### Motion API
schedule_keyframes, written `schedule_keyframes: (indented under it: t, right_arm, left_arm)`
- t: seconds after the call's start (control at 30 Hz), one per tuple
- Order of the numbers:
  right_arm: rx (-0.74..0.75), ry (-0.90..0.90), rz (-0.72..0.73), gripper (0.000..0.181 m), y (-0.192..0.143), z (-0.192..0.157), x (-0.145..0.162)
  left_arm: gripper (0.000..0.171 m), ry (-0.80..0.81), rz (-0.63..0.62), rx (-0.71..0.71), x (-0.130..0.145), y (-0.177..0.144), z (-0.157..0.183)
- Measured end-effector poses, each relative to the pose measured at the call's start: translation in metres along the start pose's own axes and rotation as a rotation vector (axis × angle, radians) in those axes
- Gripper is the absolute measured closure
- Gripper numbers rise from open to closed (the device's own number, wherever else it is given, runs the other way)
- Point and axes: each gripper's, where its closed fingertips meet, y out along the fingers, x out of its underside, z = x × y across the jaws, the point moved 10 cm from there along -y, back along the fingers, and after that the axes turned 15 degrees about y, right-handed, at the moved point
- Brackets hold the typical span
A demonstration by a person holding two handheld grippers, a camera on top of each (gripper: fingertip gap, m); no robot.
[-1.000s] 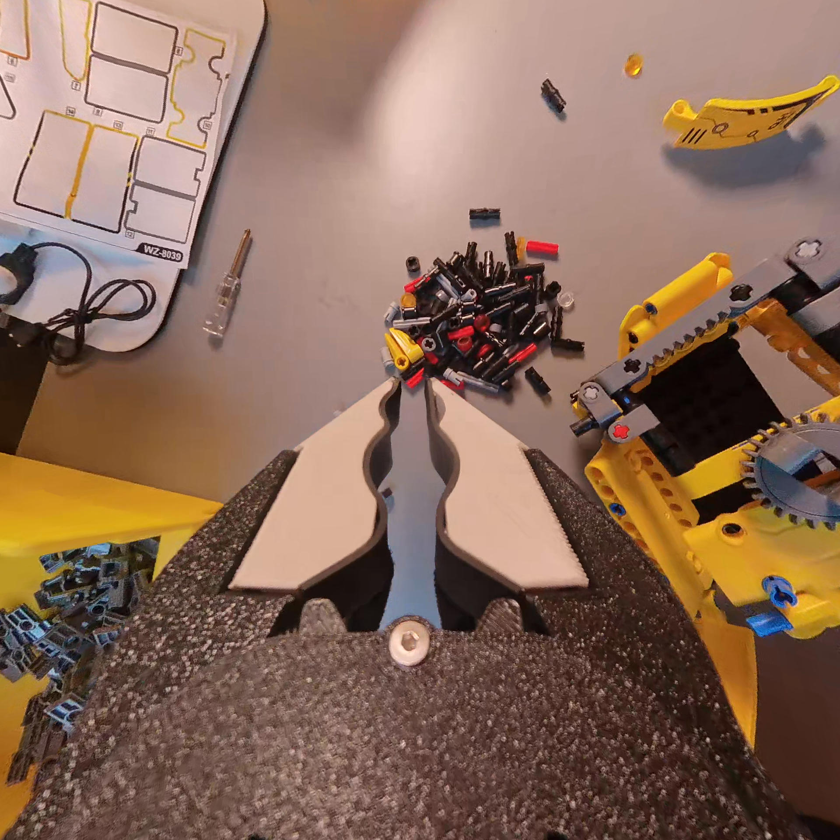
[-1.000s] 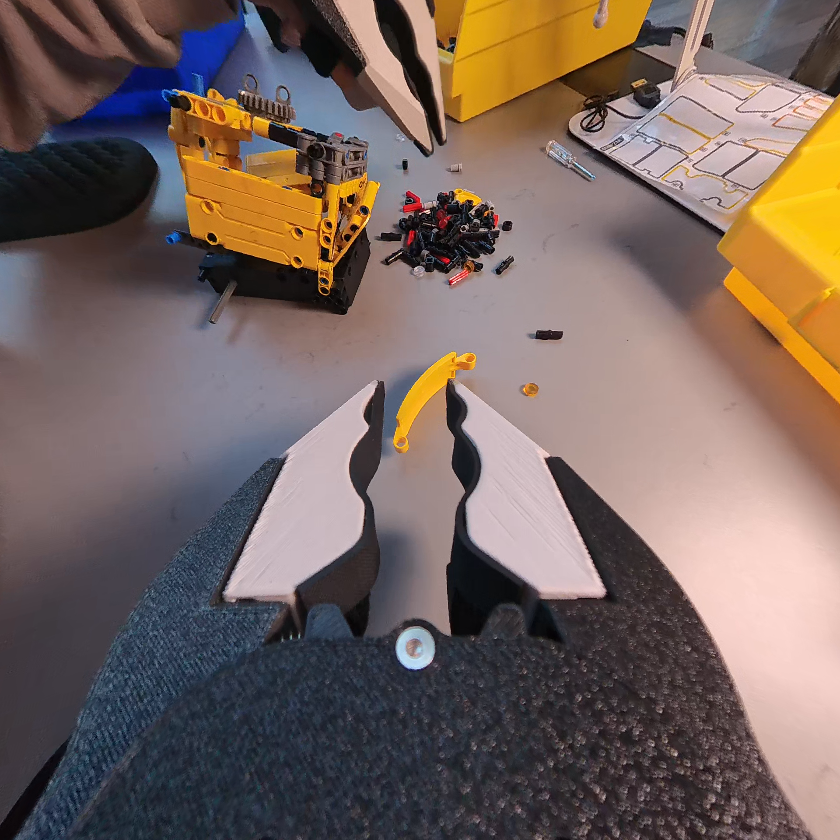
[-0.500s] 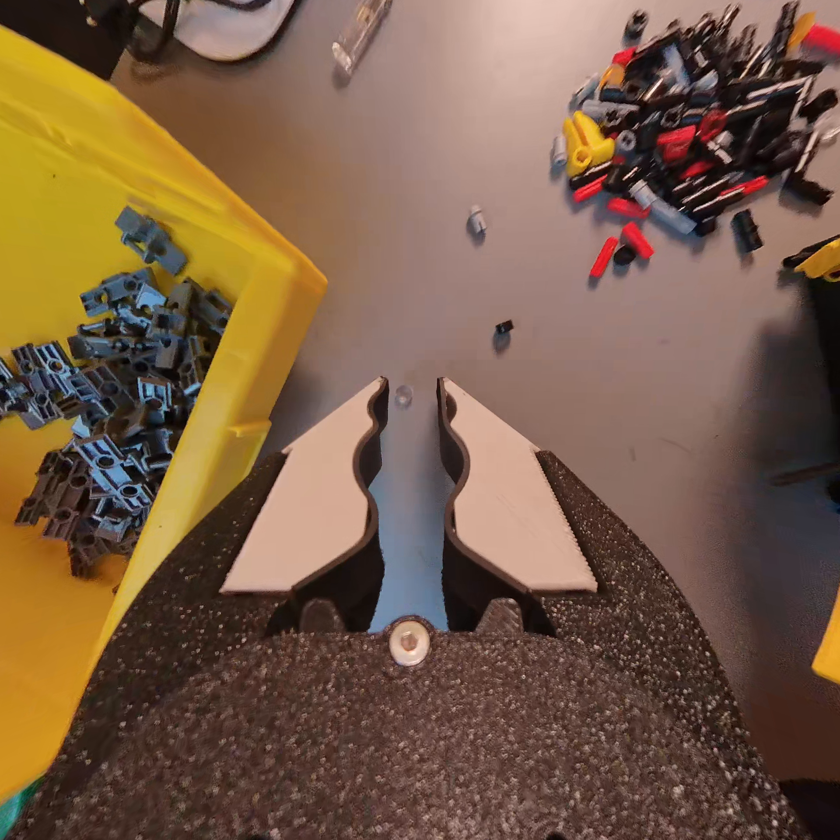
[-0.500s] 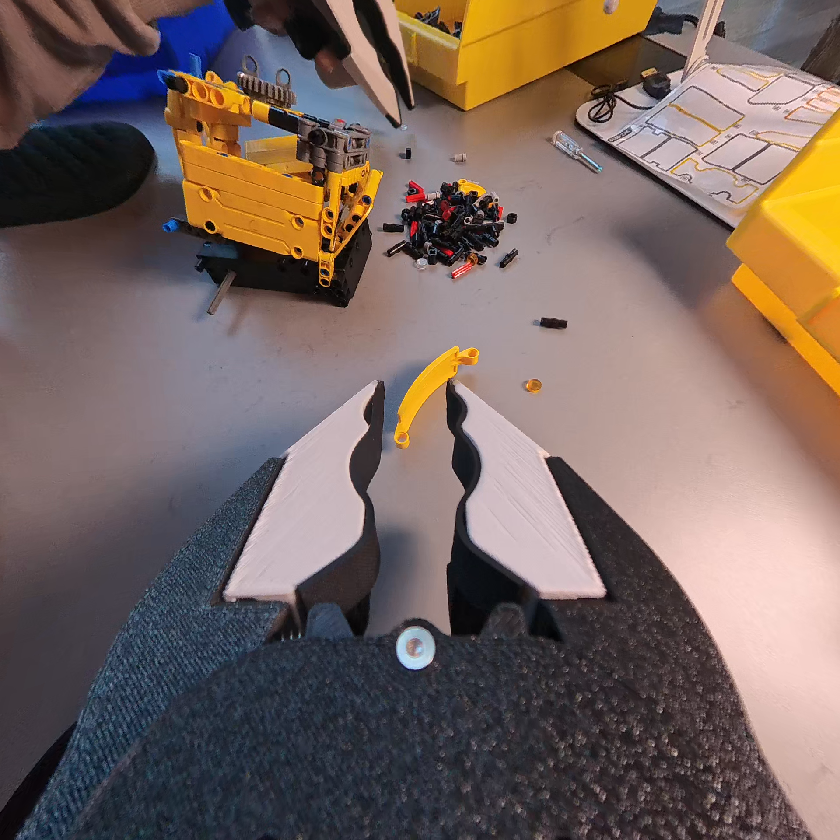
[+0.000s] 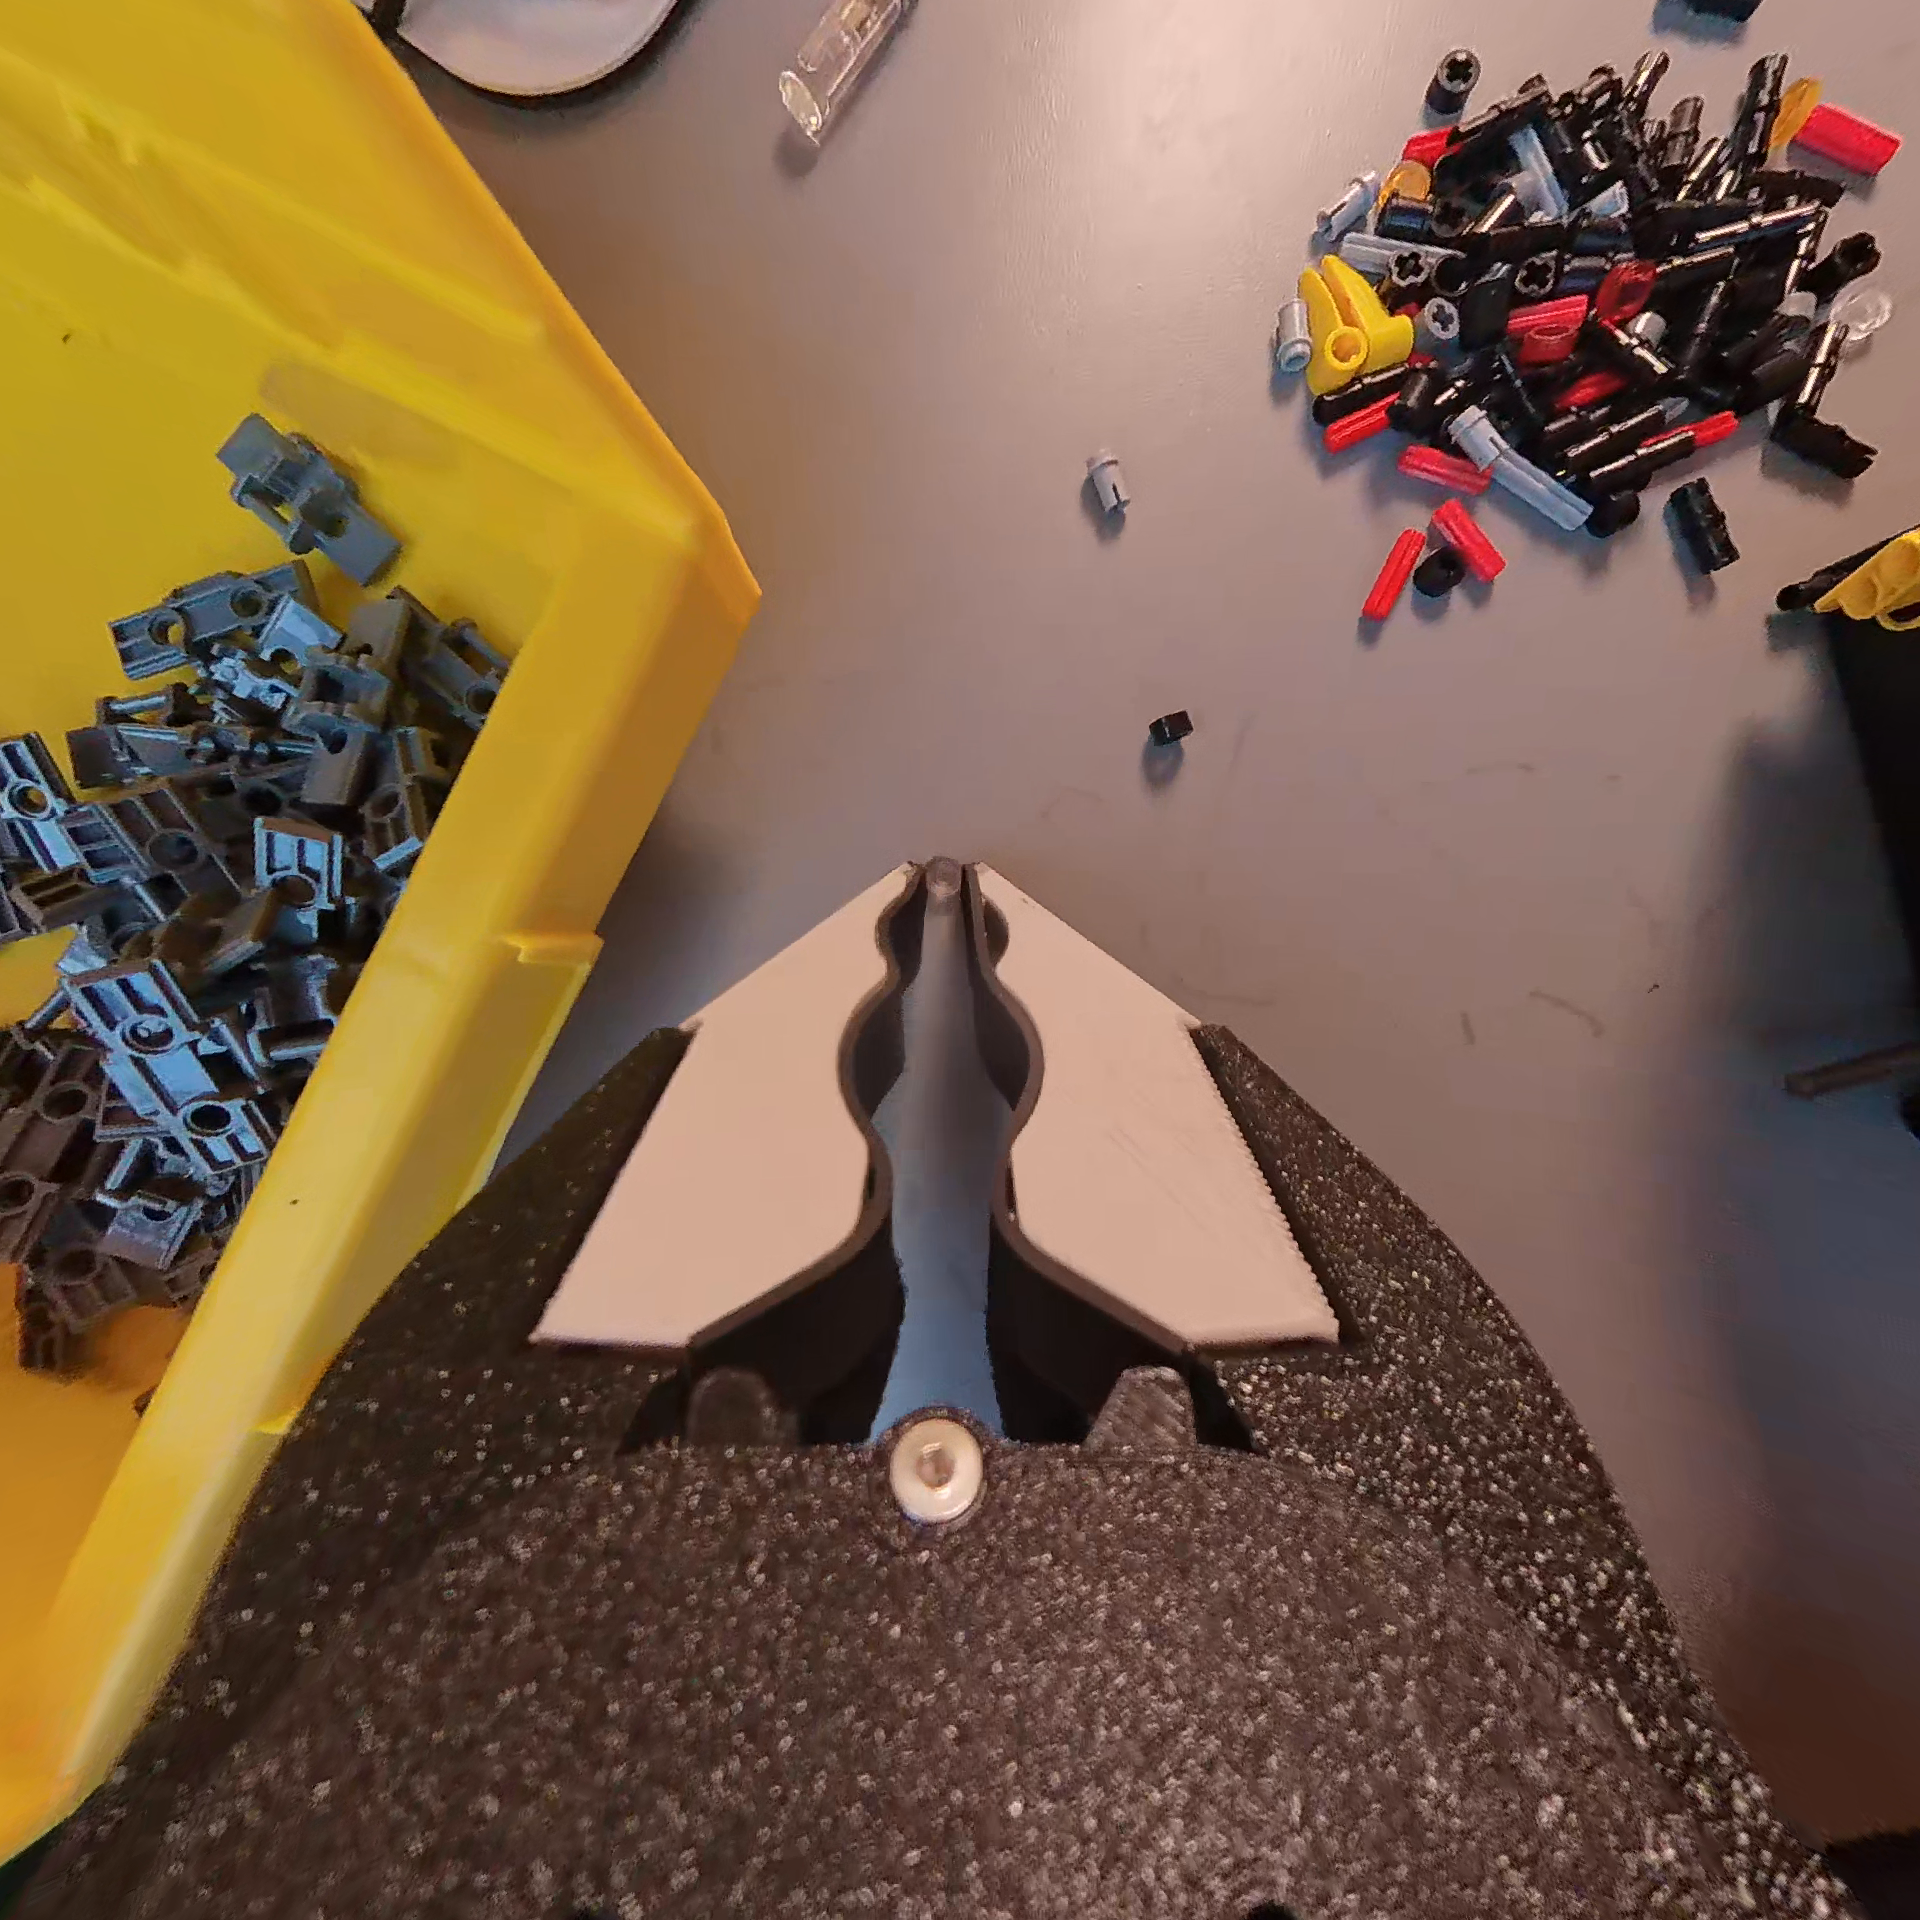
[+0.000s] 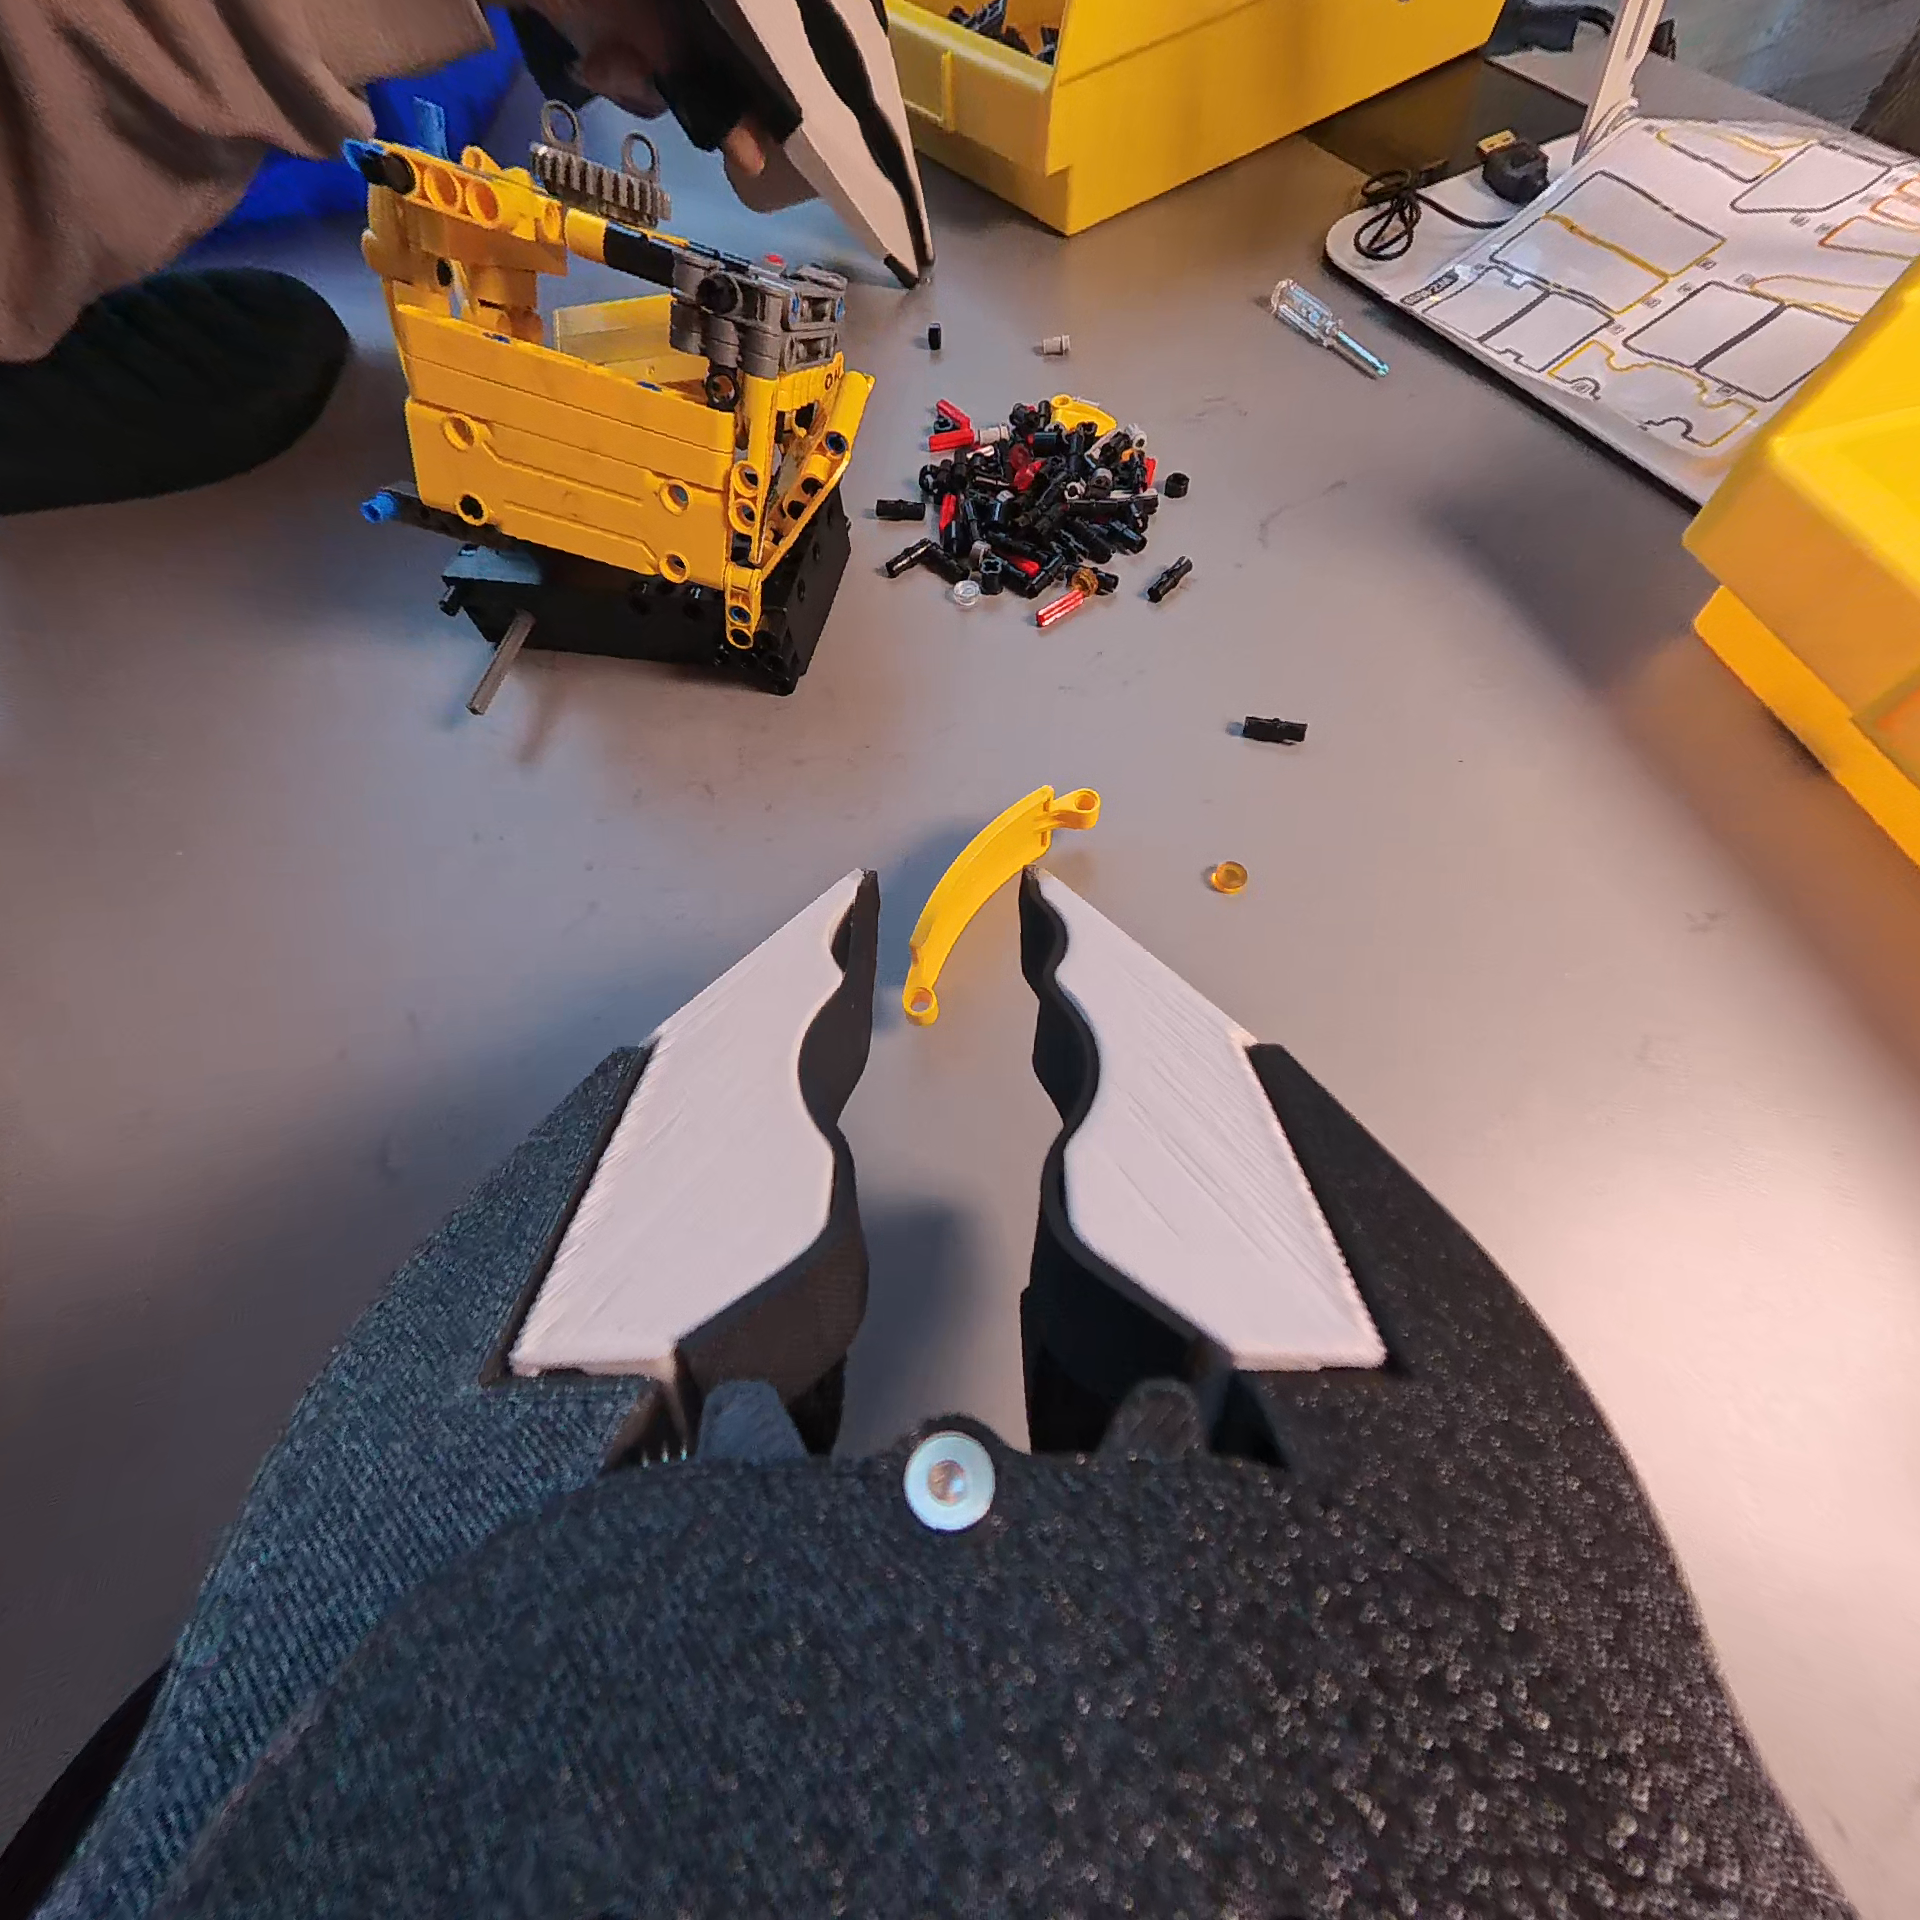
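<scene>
My left gripper (image 5: 943,871) is shut on a tiny clear round stud (image 5: 943,869) at its fingertips, down at the grey table beside a yellow bin (image 5: 582,436) of grey bricks. It also shows far off in the right wrist view (image 6: 906,272), tips on the table next to the yellow brick model (image 6: 592,457). My right gripper (image 6: 948,883) is open, its fingers on either side of a curved yellow panel piece (image 6: 971,894) that lies on the table.
A pile of small black, red and grey pins (image 5: 1600,301) (image 6: 1039,509) lies near the model. Loose bits: a grey pin (image 5: 1108,480), a black stud (image 5: 1170,727), a black pin (image 6: 1274,729), an orange stud (image 6: 1228,877). A screwdriver (image 6: 1330,330), sticker sheet (image 6: 1662,281) and yellow bins (image 6: 1174,94) (image 6: 1829,582) stand around. Some 30 cm of space lies between my two pairs of fingers. The grey pin (image 5: 1108,480) lies around 8 cm away from my left fingertips.
My left gripper swung from the pin pile toward the bin, came down over the clear stud and shut on it. The right gripper has hardly moved.
</scene>
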Motion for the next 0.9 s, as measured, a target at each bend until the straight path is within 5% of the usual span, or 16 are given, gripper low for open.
schedule_keyframes:
  t: [0.17,0.47,0.9]
  right_arm:
    - [0.005,-0.010,0.056,0.152,-0.003,0.000,-0.004]
    - [0.052,-0.016,0.149,0.113,-0.009,0.003,-0.010]
    - [0.095,-0.058,0.232,0.102,-0.017,0.003,-0.016]
  left_arm:
    - [0.166,0.044,0.079,0.076,-0.017,0.002,0.012]
    - [0.160,0.166,0.116,0.082,-0.062,0.015,0.028]
    - [0.159,0.102,0.080,0.071,-0.028,0.013,0.027]
